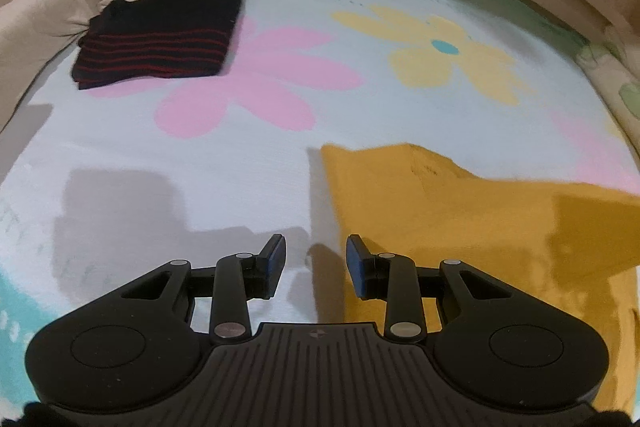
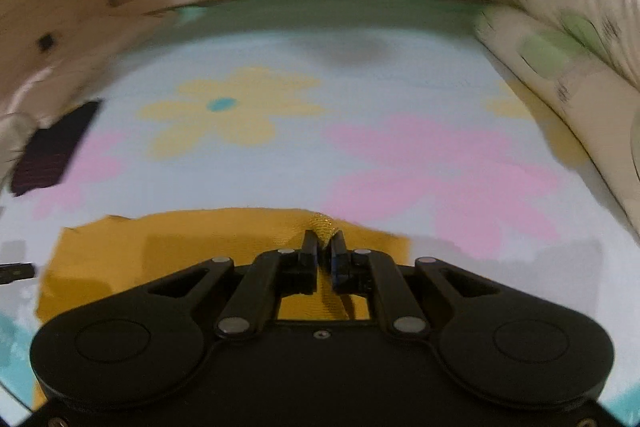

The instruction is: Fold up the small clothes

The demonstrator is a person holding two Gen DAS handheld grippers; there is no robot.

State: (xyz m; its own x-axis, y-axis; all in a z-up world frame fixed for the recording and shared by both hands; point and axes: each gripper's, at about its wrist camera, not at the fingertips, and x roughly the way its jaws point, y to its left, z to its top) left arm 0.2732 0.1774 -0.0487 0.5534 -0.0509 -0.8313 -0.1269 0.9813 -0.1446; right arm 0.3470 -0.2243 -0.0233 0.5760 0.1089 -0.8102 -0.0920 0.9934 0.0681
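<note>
Yellow garment pinched in right tool; left tool spread, empty.

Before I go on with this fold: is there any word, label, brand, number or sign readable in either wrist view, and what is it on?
No readable text in either view.
Small round emblem on the left gripper base: a mark only, no letters legible.
Dark specks on the mustard-yellow garment near its fold: too small to read.
Dark marks on the white-and-green printed fabric at right: blurred, unreadable.
</note>
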